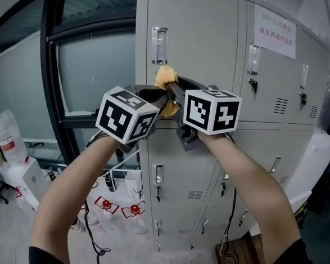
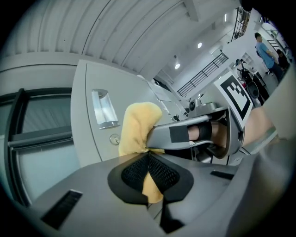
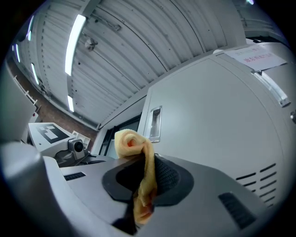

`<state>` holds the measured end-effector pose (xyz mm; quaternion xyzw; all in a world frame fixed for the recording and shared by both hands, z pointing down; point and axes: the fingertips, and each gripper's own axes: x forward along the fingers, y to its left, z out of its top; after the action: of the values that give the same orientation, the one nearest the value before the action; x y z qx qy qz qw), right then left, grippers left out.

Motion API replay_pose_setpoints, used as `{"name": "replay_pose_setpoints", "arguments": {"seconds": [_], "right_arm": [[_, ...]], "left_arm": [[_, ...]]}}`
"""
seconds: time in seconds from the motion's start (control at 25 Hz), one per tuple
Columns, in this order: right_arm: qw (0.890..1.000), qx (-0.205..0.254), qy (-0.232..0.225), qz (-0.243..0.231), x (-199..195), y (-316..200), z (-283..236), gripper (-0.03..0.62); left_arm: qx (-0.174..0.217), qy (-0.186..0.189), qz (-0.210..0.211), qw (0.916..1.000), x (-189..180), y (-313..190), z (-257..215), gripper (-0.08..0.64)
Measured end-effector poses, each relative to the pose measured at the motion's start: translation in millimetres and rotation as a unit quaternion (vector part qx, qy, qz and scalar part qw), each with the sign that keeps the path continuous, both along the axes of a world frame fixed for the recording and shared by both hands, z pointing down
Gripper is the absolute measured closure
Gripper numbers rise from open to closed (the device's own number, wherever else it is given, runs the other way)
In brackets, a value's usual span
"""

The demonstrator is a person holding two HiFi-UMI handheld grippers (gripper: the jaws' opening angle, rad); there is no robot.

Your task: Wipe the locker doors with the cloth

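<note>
Here, both grippers meet in front of the grey locker bank (image 1: 213, 170), at the lower edge of its top-left locker door (image 1: 203, 35). The left gripper (image 1: 150, 94) has its jaws closed tight on the yellow cloth (image 1: 165, 76), which bunches up above the pads. The right gripper (image 1: 172, 91) pinches the same cloth, a fold hanging down between its jaws. The bunch sits just below the door's clear label holder (image 1: 159, 44). A paper notice (image 1: 275, 33) hangs on the neighbouring door.
</note>
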<state>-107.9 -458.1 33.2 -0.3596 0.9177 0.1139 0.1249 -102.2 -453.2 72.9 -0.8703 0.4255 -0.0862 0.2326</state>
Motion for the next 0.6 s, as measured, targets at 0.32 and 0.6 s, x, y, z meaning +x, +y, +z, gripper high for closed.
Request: {"name": "replay_pose_setpoints", "arguments": {"seconds": [0.32,0.6], "right_arm": [[1.000,0.007,-0.005,-0.004,-34.9,-4.6,11.7,0.525],[0.998,0.047,0.009,0.031,-38.6,-5.3,13.7,0.523]], "left_arm": [[-0.006,0.007,-0.002,1.0000,-35.5,-6.2,11.8,0.540],[0.005,0.020,0.017,0.9996,-38.6,-10.6,14.0,0.540]]}}
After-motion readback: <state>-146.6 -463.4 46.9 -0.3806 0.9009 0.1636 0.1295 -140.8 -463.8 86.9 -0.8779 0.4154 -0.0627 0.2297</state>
